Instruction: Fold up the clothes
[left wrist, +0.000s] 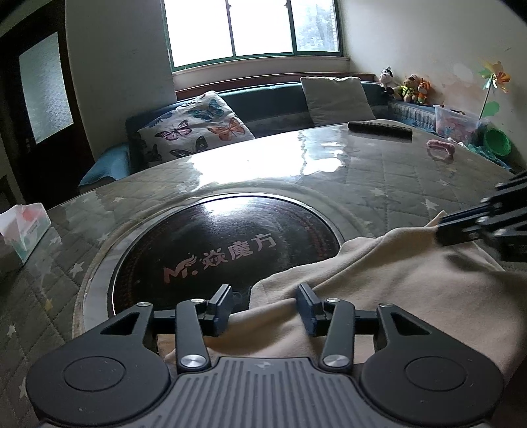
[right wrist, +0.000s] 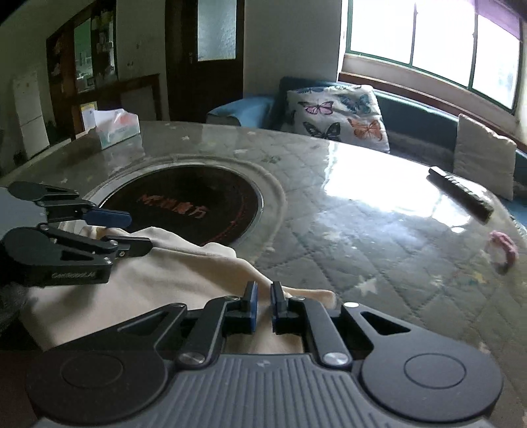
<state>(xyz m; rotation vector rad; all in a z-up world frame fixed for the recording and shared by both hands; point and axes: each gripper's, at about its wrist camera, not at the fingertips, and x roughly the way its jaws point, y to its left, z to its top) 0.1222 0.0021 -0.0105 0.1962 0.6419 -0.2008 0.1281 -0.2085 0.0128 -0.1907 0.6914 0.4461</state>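
The black round panel point(left wrist: 227, 250) set into my worktop point(left wrist: 378, 171) carries pinkish lettering, "M." with a winged mark and then "焱魔方". On the side of my left tongs point(right wrist: 131, 230), seen from the right wrist, there is small pale lettering that I cannot read clearly.

The cream garment point(left wrist: 378, 280) is a soft, plain cloth, rumpled at the near edge of the worktop and lapping over the rim of the black panel. My left tongs point(left wrist: 266, 306) stand spread apart over its edge, gripping nothing. My right tongs point(right wrist: 262, 304) are nearly closed with a fold of the cloth between the blue pads; I cannot tell whether they actually pinch it.

The worktop is glossy over a grey quilted cover with stars. On it lie a tissue box point(left wrist: 23, 227), a dark remote point(left wrist: 380, 128) and a pink hair tie point(left wrist: 441, 148). Behind are a blue sofa point(left wrist: 270, 102), a butterfly cushion point(left wrist: 194, 128) and a bright window point(left wrist: 253, 26).
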